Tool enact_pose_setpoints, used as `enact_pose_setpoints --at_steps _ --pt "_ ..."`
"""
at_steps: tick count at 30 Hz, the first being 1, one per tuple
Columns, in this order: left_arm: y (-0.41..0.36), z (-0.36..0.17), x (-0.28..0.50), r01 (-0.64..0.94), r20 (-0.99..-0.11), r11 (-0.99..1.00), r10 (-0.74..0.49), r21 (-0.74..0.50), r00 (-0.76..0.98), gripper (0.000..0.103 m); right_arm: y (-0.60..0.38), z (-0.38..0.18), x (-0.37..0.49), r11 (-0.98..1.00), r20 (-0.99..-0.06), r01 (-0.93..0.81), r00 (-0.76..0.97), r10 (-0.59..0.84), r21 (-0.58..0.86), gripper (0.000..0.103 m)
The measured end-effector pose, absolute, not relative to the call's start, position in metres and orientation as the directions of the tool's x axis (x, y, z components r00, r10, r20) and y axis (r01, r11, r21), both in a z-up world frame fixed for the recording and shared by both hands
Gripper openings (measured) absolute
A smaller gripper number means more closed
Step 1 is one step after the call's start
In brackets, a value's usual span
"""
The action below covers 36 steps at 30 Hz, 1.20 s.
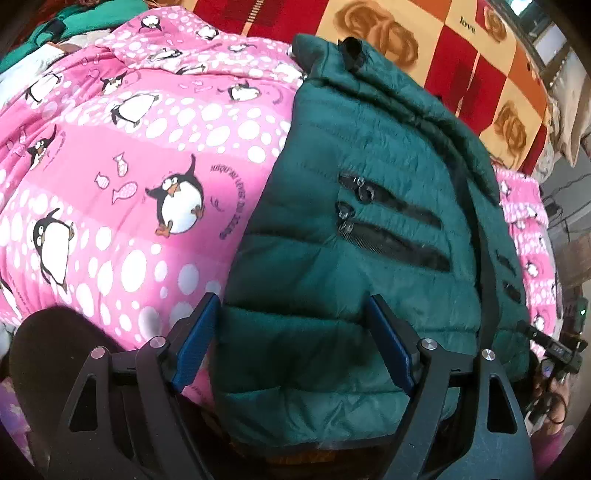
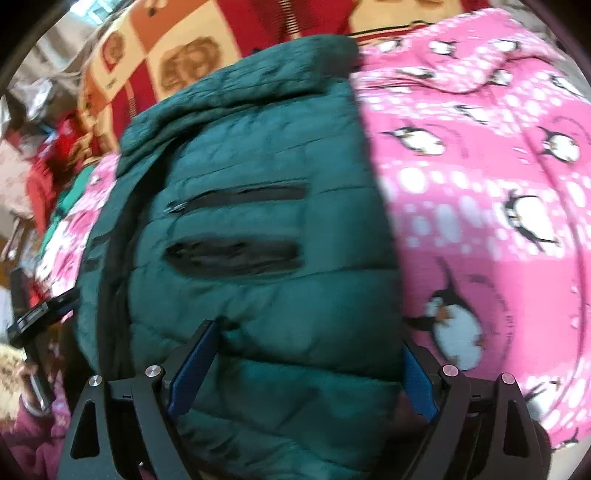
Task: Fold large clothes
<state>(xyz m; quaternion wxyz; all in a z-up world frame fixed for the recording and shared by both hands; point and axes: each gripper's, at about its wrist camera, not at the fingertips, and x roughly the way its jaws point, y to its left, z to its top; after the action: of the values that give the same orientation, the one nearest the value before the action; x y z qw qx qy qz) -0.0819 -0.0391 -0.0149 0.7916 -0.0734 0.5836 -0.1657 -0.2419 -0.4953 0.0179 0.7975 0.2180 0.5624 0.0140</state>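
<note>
A dark green quilted puffer jacket [image 1: 369,229] lies on a pink penguin-print bedcover [image 1: 129,177], with two black zip pockets [image 1: 391,229] facing up. My left gripper [image 1: 295,339] is open, its blue pads either side of the jacket's near hem. In the right wrist view the same jacket [image 2: 251,221] fills the middle, blurred. My right gripper [image 2: 306,369] is open too, with the jacket's near edge bulging between its blue fingers [image 2: 192,365]. Neither gripper pinches the fabric. The other gripper shows at the right edge of the left wrist view [image 1: 557,354].
A red, orange and cream patterned blanket [image 1: 443,55] lies beyond the jacket. Green clothing [image 1: 92,18] sits at the far left corner. A dark round object [image 1: 55,343] is beside the left gripper. Pink bedcover [image 2: 498,184] spreads to the right of the jacket.
</note>
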Motion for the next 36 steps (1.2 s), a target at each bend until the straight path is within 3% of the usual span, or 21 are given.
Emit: enact_pose_setpoints --at_steps 9,15,19,26,31,32,33,34,35,36 --pt "-0.032 -0.021 -0.088 0.174 -0.896 0.926 -0.37 -0.335 0.244 0.084 -0.487 0.011 -0.244 0.929 -0.911 0.188 0.33 0.247 0.32 0.089" --pt "-0.032 -0.027 -0.092 0.189 -0.899 0.916 -0.389 -0.354 0.199 0.085 -0.482 0.001 -0.239 0.926 -0.912 0.167 0.3 0.28 0.339 0.103" --pt "-0.039 -0.031 -0.096 0.217 -0.9 0.905 -0.403 -0.365 0.165 0.094 -0.48 0.0 -0.237 0.929 -0.921 0.171 0.276 0.274 0.328 0.103" --pt "-0.043 -0.033 -0.097 0.229 -0.902 0.905 -0.399 -0.359 0.165 0.096 -0.478 0.004 -0.248 0.888 -0.88 0.161 0.295 0.373 0.431 0.101" --pt "-0.043 -0.034 -0.098 0.23 -0.899 0.904 -0.402 -0.36 0.173 0.095 -0.483 0.003 -0.255 0.857 -0.847 0.187 0.354 0.397 0.479 0.09" --pt "-0.043 -0.033 -0.1 0.232 -0.898 0.904 -0.401 -0.358 0.178 0.09 -0.487 0.004 -0.255 0.841 -0.835 0.205 0.373 0.405 0.5 0.087" --pt "-0.044 -0.032 -0.101 0.237 -0.897 0.904 -0.402 -0.357 0.184 0.084 -0.489 0.005 -0.258 0.837 -0.83 0.209 0.38 0.407 0.506 0.075" --pt "-0.045 -0.03 -0.103 0.244 -0.897 0.905 -0.398 -0.349 0.192 0.065 -0.49 0.007 -0.259 0.843 -0.833 0.203 0.381 0.401 0.498 0.058" --pt "-0.046 -0.026 -0.105 0.258 -0.897 0.907 -0.39 -0.334 0.208 0.05 -0.491 0.01 -0.26 0.85 -0.834 0.188 0.382 0.398 0.492 0.052" --pt "-0.047 -0.024 -0.107 0.267 -0.897 0.908 -0.383 -0.322 0.221 0.044 -0.491 0.012 -0.261 0.851 -0.831 0.179 0.385 0.401 0.493 0.042"
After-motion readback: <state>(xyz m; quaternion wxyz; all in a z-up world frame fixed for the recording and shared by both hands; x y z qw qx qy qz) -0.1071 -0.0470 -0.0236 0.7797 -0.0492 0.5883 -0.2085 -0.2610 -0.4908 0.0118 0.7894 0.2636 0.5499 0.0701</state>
